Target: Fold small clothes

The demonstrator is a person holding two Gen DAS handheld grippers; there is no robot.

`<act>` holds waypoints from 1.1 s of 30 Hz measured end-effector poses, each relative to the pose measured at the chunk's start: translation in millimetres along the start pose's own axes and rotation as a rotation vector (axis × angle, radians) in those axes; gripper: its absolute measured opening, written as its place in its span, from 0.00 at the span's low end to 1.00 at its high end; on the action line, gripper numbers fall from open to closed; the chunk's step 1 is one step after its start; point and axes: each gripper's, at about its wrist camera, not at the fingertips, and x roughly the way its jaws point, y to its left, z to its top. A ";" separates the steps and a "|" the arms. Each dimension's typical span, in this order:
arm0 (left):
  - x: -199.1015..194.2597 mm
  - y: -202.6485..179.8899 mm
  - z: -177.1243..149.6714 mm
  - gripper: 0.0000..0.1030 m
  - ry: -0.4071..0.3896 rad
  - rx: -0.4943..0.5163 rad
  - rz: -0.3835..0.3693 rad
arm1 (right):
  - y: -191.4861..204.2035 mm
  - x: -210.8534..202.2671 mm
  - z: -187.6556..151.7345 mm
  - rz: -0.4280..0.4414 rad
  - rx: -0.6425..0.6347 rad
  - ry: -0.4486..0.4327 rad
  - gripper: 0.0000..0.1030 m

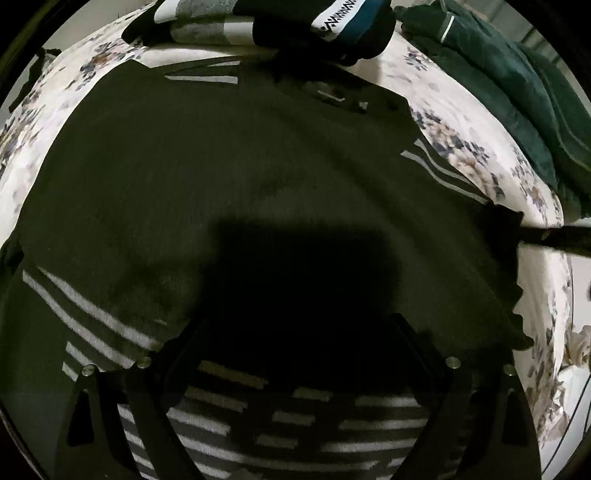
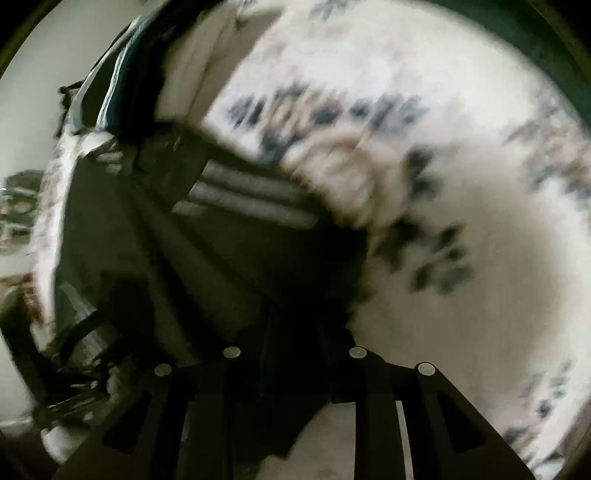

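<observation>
A dark shirt (image 1: 229, 177) with white stripes on its sleeves lies spread on a floral bedsheet (image 1: 454, 122). My left gripper (image 1: 295, 354) hovers over the shirt's near part, its jaws wide apart, with striped cloth showing between them. The right wrist view is blurred. There my right gripper (image 2: 293, 354) has its fingers close together on a dark edge of the shirt (image 2: 207, 251), which hangs from the fingers. The right gripper also shows in the left wrist view as a dark bar (image 1: 554, 238) at the shirt's right corner.
A pile of folded clothes (image 1: 258, 22) lies at the far edge of the bed. A dark green blanket (image 1: 517, 85) lies at the far right. The floral bedsheet (image 2: 461, 184) fills the right side of the right wrist view.
</observation>
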 end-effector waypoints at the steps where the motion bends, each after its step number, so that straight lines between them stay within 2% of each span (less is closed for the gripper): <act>1: 1.9 0.6 0.1 0.92 0.003 -0.001 0.002 | 1.6 -11.1 0.2 -0.005 0.015 -0.048 0.23; 3: 4.4 -0.1 -1.6 0.92 0.005 0.006 0.006 | 2.5 -24.9 3.3 0.071 0.021 -0.088 0.23; 4: 5.3 -0.5 -3.1 0.92 0.004 0.012 0.011 | 2.0 -18.4 6.1 0.156 0.025 -0.032 0.25; 5: 5.9 -1.7 -4.0 0.92 0.004 0.018 0.015 | -4.7 -8.6 4.7 0.200 0.031 0.032 0.25; 7: 6.7 -3.6 -5.1 0.92 0.002 0.023 0.023 | -1.2 24.8 -2.0 0.196 -0.010 0.169 0.26; 10: 7.3 -5.3 -5.8 0.92 0.004 0.017 0.029 | 2.6 63.2 -15.0 0.150 -0.056 0.282 0.26; 11: 7.7 -5.7 -5.8 0.92 0.006 0.018 0.031 | 0.7 68.6 -19.0 0.163 -0.053 0.287 0.26; 12: 7.8 -5.9 -6.2 0.92 0.007 0.019 0.032 | -1.2 68.3 -19.4 0.164 -0.046 0.259 0.20; 13: 7.9 -6.0 -6.6 0.92 0.008 0.020 0.034 | -5.1 65.0 -19.0 0.156 -0.028 0.224 0.04; 14: 7.8 -6.2 -7.0 0.92 0.008 0.022 0.034 | -11.1 58.5 -20.2 0.162 0.001 0.187 0.03; 16: 8.9 -6.3 -7.3 0.92 0.006 0.028 0.034 | -20.8 46.3 -16.8 0.173 0.052 0.114 0.03; 18: 9.6 -5.5 -8.3 0.92 0.005 0.030 0.035 | -30.1 43.8 -12.1 0.168 0.086 0.079 0.02; 20: 9.6 -6.0 -7.8 0.92 0.007 0.032 0.041 | -36.1 42.8 -12.4 0.182 0.108 0.082 0.02; 23: 9.1 -6.4 -7.1 0.92 0.008 0.029 0.043 | -43.6 36.0 -3.4 0.153 0.111 0.059 0.02; 26: 4.6 -6.4 -7.4 0.92 0.010 0.015 0.035 | -57.2 36.7 1.7 0.202 0.180 0.107 0.03; 27: -0.5 -5.7 -9.1 0.92 0.005 0.006 0.026 | -63.1 36.8 1.4 0.222 0.214 0.126 0.05; 29: -14.2 -4.1 -17.7 0.92 -0.005 0.001 0.011 | -77.0 29.3 -5.3 0.261 0.270 0.127 0.22; 30: -22.0 -3.8 -24.8 0.92 -0.007 0.008 0.008 | -79.1 25.0 -12.2 0.271 0.288 0.125 0.39; 31: -31.5 -3.3 -35.4 0.92 -0.005 0.020 0.010 | -85.9 18.9 -22.3 0.276 0.305 0.128 0.45; 33: -48.4 -1.7 -58.0 0.92 0.008 0.048 0.022 | -92.8 10.2 -41.0 0.293 0.317 0.152 0.45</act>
